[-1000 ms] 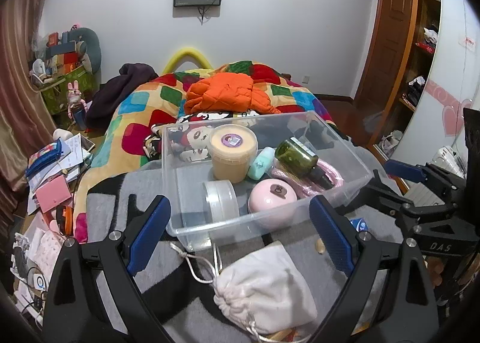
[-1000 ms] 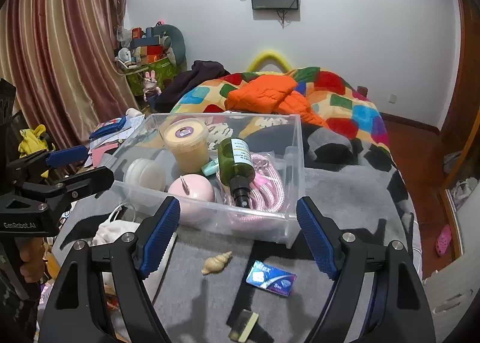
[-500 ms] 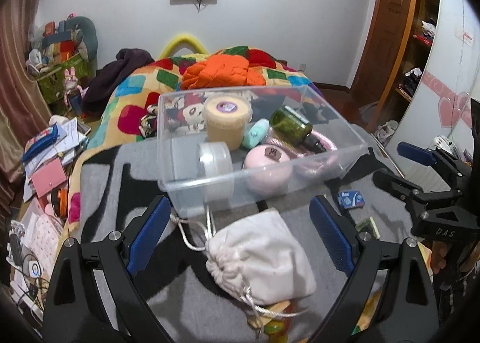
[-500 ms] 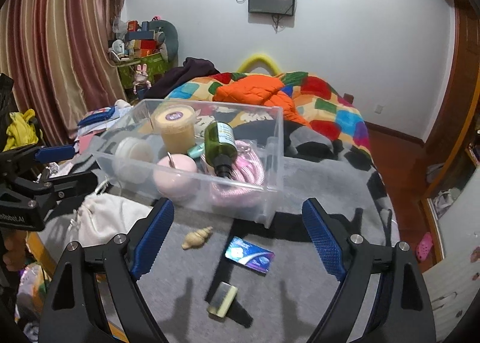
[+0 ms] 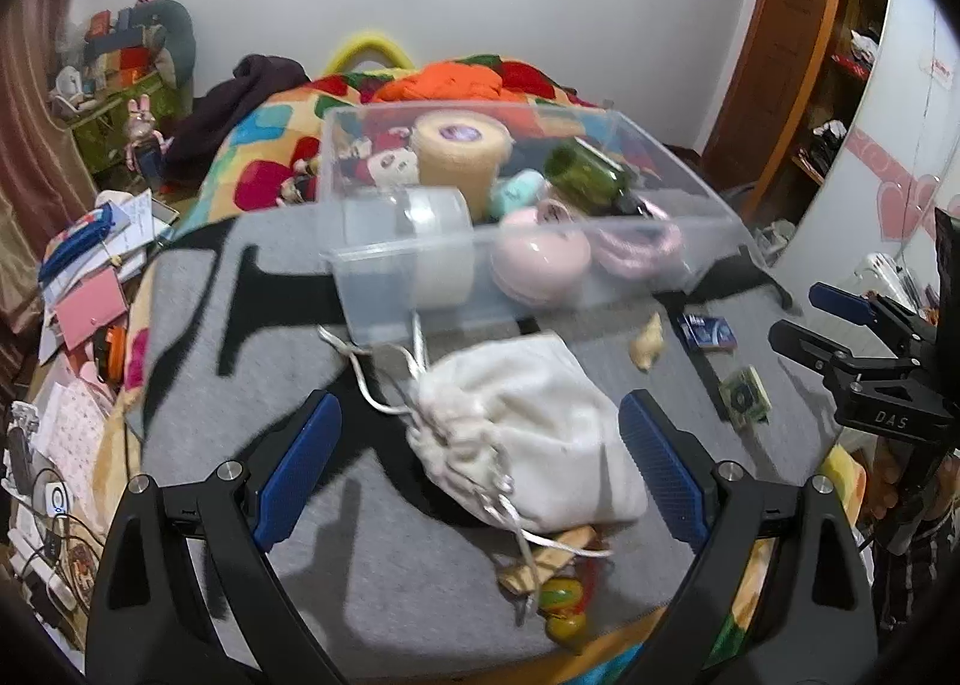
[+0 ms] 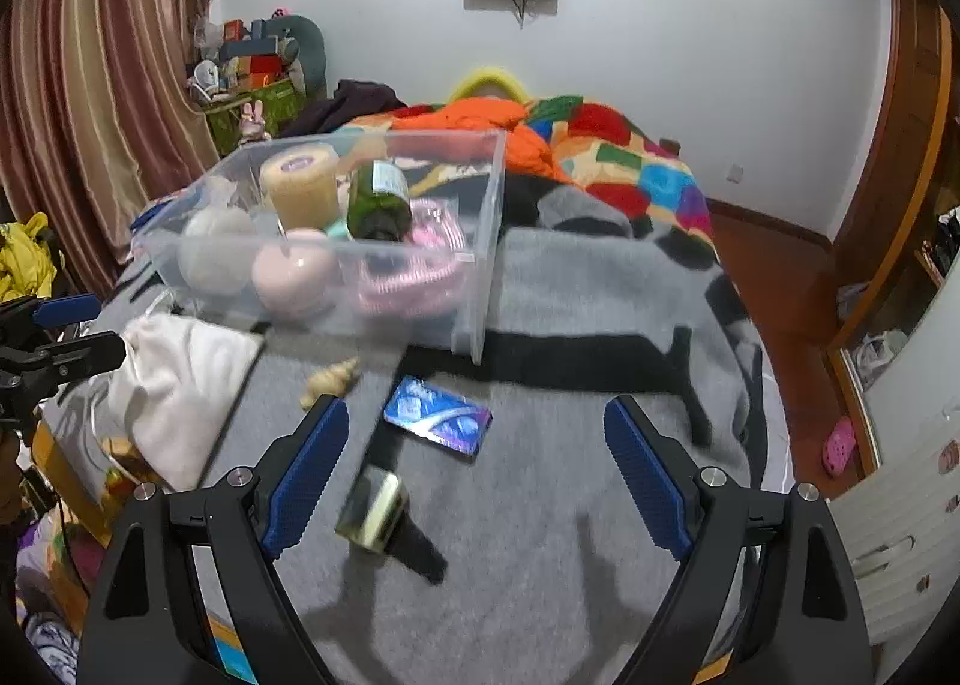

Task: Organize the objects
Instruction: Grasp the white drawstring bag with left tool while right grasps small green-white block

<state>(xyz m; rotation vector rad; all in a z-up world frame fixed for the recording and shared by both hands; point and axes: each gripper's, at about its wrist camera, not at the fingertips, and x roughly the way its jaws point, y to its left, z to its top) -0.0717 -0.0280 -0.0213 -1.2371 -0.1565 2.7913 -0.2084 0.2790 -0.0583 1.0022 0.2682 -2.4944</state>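
One clear plastic bin point(image 6: 480, 241), upper centre of frame, holds one tan jar point(image 6: 300, 184), one green bottle point(image 6: 378, 199), one pink case point(image 6: 294, 271), one frosted round container point(image 6: 210, 250) and one pink coil point(image 6: 414, 277). Below it lie one white drawstring bag point(image 5: 534, 433), one seashell point(image 6: 330, 379), one blue packet point(image 6: 438, 421) and one small gold box point(image 6: 372, 511). Left gripper point(image 5: 480, 469) released, jaws either side of the bag without touching; right gripper point(image 6: 474, 475) released, empty. Surface: grey blanket point(image 6: 600, 385) on a bed; white walls, striped curtain at left.
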